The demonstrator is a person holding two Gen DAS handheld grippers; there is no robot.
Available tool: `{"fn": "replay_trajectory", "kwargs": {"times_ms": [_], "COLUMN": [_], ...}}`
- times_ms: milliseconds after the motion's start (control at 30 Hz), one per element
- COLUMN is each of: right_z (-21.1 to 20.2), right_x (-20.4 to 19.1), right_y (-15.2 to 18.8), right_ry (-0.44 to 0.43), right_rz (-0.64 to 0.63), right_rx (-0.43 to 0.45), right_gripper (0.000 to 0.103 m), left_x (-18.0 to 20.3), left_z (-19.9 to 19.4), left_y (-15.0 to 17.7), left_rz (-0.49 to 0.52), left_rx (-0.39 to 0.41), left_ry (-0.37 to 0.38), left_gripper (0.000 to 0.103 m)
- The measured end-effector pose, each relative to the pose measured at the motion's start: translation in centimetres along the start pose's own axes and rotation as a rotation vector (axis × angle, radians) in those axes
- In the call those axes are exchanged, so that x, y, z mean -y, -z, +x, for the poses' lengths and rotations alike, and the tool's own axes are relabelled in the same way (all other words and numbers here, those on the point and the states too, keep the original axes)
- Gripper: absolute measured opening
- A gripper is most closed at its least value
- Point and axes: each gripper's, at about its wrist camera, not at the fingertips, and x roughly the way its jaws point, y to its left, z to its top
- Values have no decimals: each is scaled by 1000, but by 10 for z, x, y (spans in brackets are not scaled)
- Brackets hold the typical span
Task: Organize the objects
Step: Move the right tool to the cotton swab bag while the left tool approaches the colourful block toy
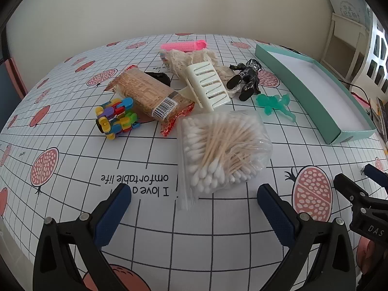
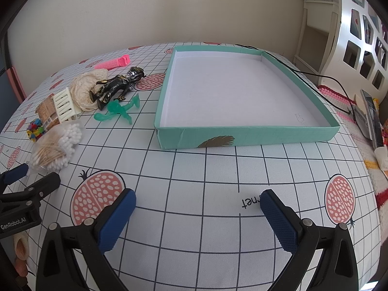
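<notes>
So nothing is in the shallow teal cardboard tray with the white floor [image 2: 232, 92] yet; all the clutter sits in one pile to the tray's left.

Left gripper [image 1: 194, 201]: jaws spread wide, holding nothing. Right gripper [image 2: 197, 203]: same, released and empty, over bare grid-print tablecloth [image 2: 206, 169] just in front of the tray's near wall.

Key relation: the clear plastic bag of wooden cotton swabs [image 1: 218, 150] is the pile item farthest forward from the tray's left wall, and it lies dead ahead of the left gripper, between the lines of its two fingers. Its long axis runs roughly along the gripper's view direction, so closing across it would pinch the short side. For the right gripper the bag is far off to its left, so the left is clearly nearer.

Behind the bag, away from the gripper:
- cream plastic claw hair clip [image 1: 208, 87]
- brown wrapped biscuit pack [image 1: 150, 94]
- multicolour plastic link toy [image 1: 116, 117]
- translucent green toy figure [image 1: 274, 104], nearest the tray wall
- black glossy action figure [image 1: 247, 77]
- pink hair roller [image 1: 184, 46], at the far edge

My read: bag first, left side, then carry right into the tray. The slack film may slip, so grip the swab bundle rather than the film.
</notes>
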Motion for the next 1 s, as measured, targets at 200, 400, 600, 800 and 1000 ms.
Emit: {"fn": "replay_trajectory", "kwargs": {"times_ms": [200, 400, 600, 800, 1000], "right_z": [-1, -16, -32, -23, -13], "right_x": [2, -9, -45, -84, -118], "right_y": [-1, -7, -25, -36, -47], "right_ry": [4, -6, -122, -239, -309], "right_rz": [5, -21, -112, -140, -182], "right_rx": [-11, 6, 55, 6, -25], "right_gripper": [103, 103, 103, 103, 103], "left_x": [0, -6, -41, -80, -116], "left_z": [-1, -4, -21, -34, -31], "left_y": [1, 0, -1, -13, -18], "left_rz": [14, 31, -63, -129, -198], "left_rx": [-1, -41, -20, 21, 17], "left_ry": [13, 59, 75, 18, -25], "left_gripper": [103, 103, 103, 103, 103]}}
